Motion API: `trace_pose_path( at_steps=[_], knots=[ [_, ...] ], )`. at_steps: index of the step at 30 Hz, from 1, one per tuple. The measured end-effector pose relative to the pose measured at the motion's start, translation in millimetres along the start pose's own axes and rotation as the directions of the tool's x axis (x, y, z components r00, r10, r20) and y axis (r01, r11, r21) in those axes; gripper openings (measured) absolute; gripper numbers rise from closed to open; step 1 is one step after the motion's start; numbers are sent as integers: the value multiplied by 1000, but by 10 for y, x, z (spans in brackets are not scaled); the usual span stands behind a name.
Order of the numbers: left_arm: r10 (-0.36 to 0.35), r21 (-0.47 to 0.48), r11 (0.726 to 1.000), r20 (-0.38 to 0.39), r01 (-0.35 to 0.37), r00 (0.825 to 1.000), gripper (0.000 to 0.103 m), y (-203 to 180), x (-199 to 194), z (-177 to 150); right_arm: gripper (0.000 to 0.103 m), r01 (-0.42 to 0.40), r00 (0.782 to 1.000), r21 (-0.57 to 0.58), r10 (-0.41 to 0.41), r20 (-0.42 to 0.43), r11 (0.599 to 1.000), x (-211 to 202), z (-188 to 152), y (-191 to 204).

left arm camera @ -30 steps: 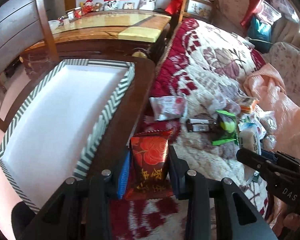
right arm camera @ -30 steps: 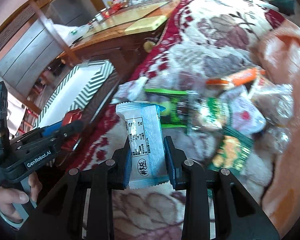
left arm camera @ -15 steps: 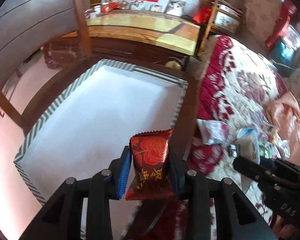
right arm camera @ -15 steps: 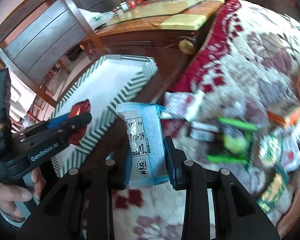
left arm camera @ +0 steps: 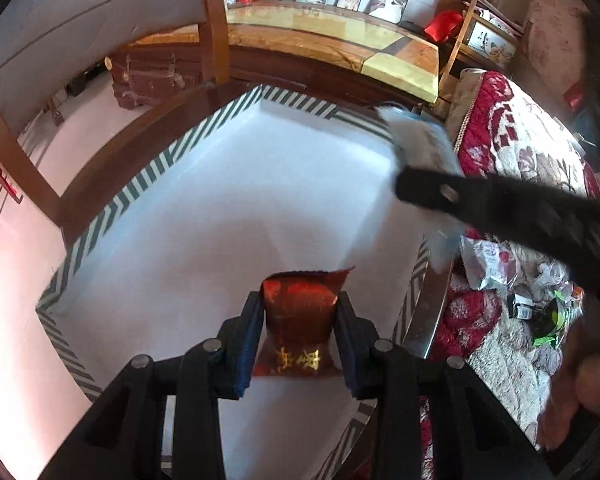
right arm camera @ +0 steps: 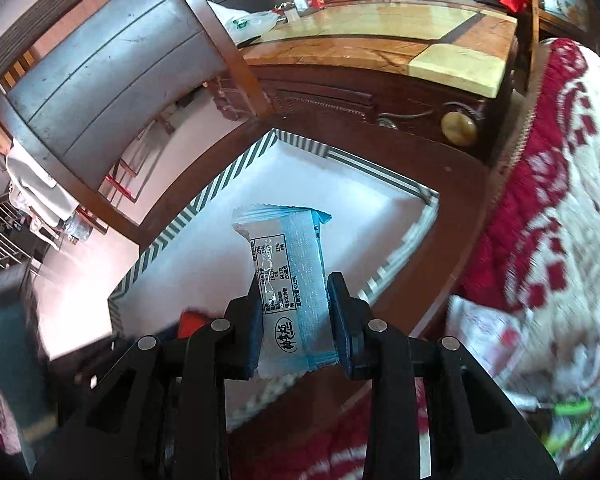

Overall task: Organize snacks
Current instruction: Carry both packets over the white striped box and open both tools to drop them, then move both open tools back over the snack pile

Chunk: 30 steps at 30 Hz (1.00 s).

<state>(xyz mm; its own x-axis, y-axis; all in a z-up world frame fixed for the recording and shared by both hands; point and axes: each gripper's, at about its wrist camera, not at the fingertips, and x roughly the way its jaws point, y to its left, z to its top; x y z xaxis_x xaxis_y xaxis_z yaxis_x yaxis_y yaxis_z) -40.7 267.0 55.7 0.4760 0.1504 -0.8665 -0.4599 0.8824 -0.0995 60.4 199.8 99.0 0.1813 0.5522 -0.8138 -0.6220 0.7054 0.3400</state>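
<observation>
Red foil snack packet (left arm camera: 298,316) sits pinched in the left gripper (left arm camera: 299,334) above the white striped box (left arm camera: 148,168); the right gripper (right arm camera: 294,316) clamps a blue packet (right arm camera: 290,280) over the box's far side. Best released low, well apart.

The left tool (left arm camera: 298,316), a black two-finger clamp with blue pads, points steeply downward, its fingers pressed on both sides of a red foil snack packet (left arm camera: 298,322) with gold lettering. The right tool (right arm camera: 296,312), of the same build, also tilts down and grips a pale blue and white wrapped snack bar (right arm camera: 290,276) upright. In the left view the right tool reaches in from the right, blurred.
</observation>
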Motion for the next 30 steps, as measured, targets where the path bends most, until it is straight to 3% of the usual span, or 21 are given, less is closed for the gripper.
trace_pose_path(
  at_steps=[8, 19, 22, 23, 24, 26, 30],
  knots=[
    [-17, -13, 1000, -38, 16, 999, 37, -64, 85, -142, 29, -21, 996, 31, 24, -87, 999, 443, 19, -74],
    [-57, 6, 998, -40, 57, 998, 38, -362, -3, -396, 29, 14, 993, 16, -12, -115, 1000, 179, -334, -255],
    [-54, -7, 999, -36, 54, 998, 39, -351, -24, -373, 31, -14, 994, 53, 20, -108, 999, 135, -334, -303],
    [-50, -10, 999, -36, 50, 998, 40, -341, -29, -365, 36, -16, 995, 67, 23, -101, 998, 115, -337, -330],
    [-42, -10, 999, -38, 42, 998, 46, -330, -37, -358, 49, -18, 996, 75, 24, -87, 997, 77, -331, -331],
    [-25, -9, 1000, -26, 25, 999, 56, -326, -63, -366, 59, -35, 998, 66, 39, -56, 997, -13, -324, -301],
    [23, 3, 1000, 27, -23, 999, 72, -340, -184, -373, 59, -13, 1000, 32, 14, -13, 999, -258, -358, -251]
  ],
)
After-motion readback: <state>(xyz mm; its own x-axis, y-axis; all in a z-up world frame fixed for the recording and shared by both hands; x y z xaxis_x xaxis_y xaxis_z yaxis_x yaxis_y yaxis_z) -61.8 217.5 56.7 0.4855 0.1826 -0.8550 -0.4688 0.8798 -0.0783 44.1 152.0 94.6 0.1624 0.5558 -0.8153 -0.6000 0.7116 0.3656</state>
